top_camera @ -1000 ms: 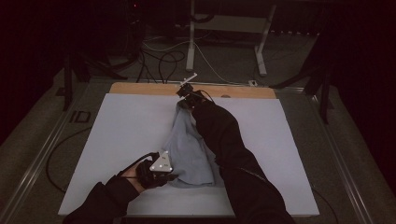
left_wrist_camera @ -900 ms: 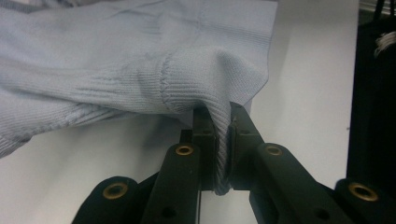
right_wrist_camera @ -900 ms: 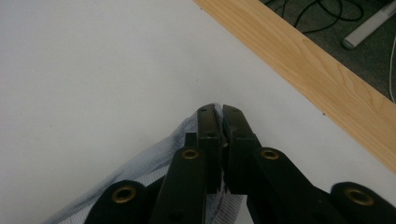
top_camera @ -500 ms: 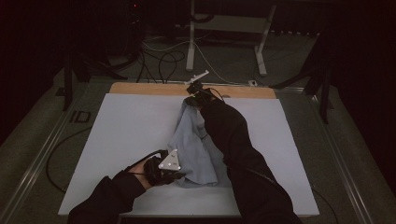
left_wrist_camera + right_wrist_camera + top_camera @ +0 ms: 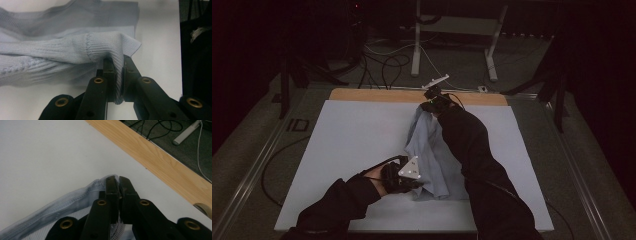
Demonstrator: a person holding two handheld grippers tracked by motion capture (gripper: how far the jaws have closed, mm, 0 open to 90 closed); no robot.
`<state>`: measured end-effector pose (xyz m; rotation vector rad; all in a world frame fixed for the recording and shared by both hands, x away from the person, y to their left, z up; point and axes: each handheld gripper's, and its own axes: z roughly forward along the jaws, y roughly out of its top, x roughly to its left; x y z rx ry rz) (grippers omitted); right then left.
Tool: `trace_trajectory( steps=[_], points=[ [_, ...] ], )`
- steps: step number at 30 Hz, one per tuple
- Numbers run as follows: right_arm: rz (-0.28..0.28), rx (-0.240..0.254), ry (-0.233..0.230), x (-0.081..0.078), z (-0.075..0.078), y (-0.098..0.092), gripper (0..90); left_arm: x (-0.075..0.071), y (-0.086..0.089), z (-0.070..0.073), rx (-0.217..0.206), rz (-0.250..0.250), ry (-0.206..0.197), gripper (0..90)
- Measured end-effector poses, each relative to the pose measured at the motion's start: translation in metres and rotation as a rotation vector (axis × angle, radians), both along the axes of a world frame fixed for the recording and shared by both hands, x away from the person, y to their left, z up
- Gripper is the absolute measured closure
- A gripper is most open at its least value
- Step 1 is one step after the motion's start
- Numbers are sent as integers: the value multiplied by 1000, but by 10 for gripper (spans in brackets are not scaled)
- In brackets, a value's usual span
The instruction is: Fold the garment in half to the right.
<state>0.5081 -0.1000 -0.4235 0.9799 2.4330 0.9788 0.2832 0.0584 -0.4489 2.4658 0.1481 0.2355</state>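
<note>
A pale blue-grey knitted garment (image 5: 432, 155) lies folded lengthwise down the middle of the white table (image 5: 352, 135). My left gripper (image 5: 414, 182) is at its near end and is shut on a ribbed corner of the knit (image 5: 117, 52), the fabric pinched between the black jaws. At the far end my right gripper (image 5: 428, 103) is shut on the garment's edge (image 5: 82, 195), which is lifted a little off the table. The right forearm in a black sleeve (image 5: 472, 150) lies over the garment's right side and hides it.
A wooden strip (image 5: 377, 95) runs along the table's far edge (image 5: 160, 162). A roll of tape (image 5: 203, 208) sits at that strip. Behind the table are cables (image 5: 387, 62) and white desk legs (image 5: 417, 45) on the floor.
Both grippers have moved to the right and slightly up, carrying the garment's two ends with them. The cloth has shifted right across the table.
</note>
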Motion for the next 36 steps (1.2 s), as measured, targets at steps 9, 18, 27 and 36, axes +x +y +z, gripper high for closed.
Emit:
trace_trajectory(
  steps=[9, 18, 27, 36],
  points=[
    [-12, 12, -1, 3, -2, -19, 875, 5, -25, 2, -6, -41, -2, 859],
    [-21, 22, 4, 7, -7, -34, 875, 10, -52, -6, 1, -72, 5, 859],
    [-19, 38, 21, 12, -15, -47, 875, 16, -77, -18, 13, -94, 15, 858],
    [-14, 47, 43, 17, -28, -55, 874, 23, -93, -31, 20, -95, 23, 858]
  ],
)
